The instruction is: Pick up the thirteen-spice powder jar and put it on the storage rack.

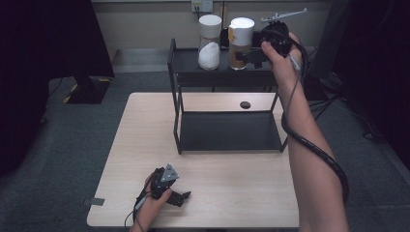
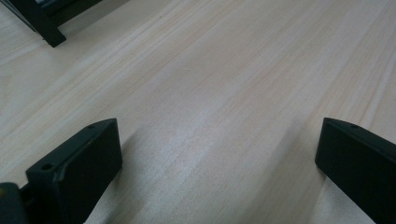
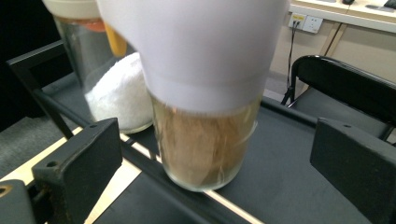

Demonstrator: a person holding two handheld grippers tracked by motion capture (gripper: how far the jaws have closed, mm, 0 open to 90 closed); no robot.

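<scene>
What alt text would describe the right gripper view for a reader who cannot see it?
A glass jar of brown powder with a white lid stands on a black shelf, between the open jaws of the right claw. Behind it stands a jar of white powder.

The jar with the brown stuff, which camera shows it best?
The right gripper view: the brown-filled jar sits close and large between the open jaws. The high view shows it small on the rack's top shelf; the left gripper view faces the table.
</scene>
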